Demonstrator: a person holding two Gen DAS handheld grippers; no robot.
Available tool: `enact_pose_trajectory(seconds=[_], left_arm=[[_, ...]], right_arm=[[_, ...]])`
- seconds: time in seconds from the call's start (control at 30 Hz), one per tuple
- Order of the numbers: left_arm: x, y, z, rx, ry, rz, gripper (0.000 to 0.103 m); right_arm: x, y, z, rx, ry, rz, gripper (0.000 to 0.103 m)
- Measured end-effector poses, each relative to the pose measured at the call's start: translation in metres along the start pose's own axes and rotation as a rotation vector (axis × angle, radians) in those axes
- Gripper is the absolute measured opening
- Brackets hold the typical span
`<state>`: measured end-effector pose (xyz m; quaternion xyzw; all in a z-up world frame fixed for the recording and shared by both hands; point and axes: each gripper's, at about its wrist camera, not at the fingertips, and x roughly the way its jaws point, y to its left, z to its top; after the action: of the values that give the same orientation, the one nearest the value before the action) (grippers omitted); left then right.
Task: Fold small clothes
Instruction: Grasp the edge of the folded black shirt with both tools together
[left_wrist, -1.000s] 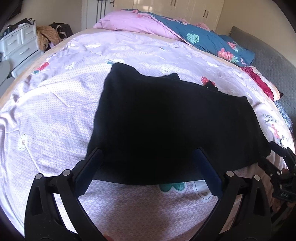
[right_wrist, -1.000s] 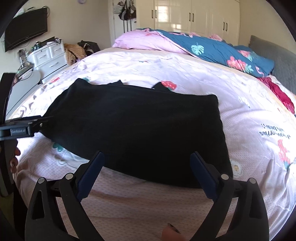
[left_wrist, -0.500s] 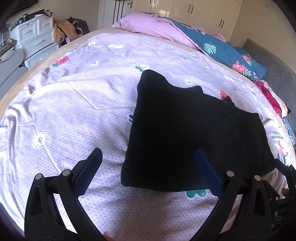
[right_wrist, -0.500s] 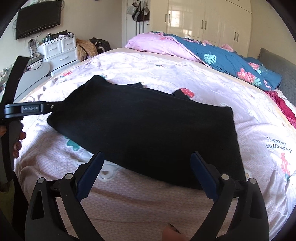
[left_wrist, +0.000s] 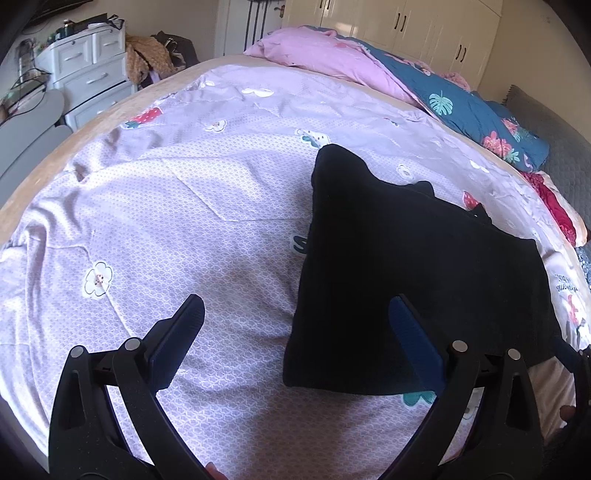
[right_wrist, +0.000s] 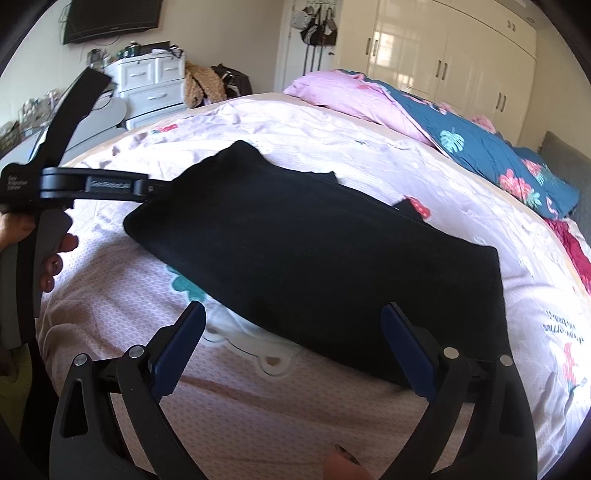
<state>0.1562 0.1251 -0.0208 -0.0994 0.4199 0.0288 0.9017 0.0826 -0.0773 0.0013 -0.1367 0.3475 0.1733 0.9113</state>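
A black garment (left_wrist: 413, 280) lies folded flat as a rough rectangle on the bed, also in the right wrist view (right_wrist: 325, 258). My left gripper (left_wrist: 295, 332) is open and empty, above the bed at the garment's near left corner; its right finger overlaps the cloth in view. My right gripper (right_wrist: 293, 339) is open and empty, just in front of the garment's near edge. The left gripper's body shows from the side in the right wrist view (right_wrist: 92, 184), held by a hand at the garment's left end.
The bed carries a pale patterned sheet (left_wrist: 166, 221). A pink pillow (left_wrist: 332, 55) and a blue floral quilt (left_wrist: 472, 110) lie at its head. White drawers (left_wrist: 92, 74) stand left of the bed. Wardrobe doors (right_wrist: 461, 66) line the far wall.
My left gripper has swung left, so the garment sits to the right in its view. My right gripper has shifted slightly, the garment appearing more to the right. The garment has not moved.
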Motion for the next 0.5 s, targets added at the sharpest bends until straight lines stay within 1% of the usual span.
enact_pose_trajectory(seconds=[0.3,0.5], left_arm=[[0.013,0.007,0.011,-0.026,0.009,0.02,0.093],[0.029,0.006,0.021,-0.026,0.024,0.035,0.093]], right_arm=[[0.024,0.035,0.011,-0.1,0.01,0.013,0.095],[0.047,0.056,0.013,-0.172,0.037,0.012,0.095]])
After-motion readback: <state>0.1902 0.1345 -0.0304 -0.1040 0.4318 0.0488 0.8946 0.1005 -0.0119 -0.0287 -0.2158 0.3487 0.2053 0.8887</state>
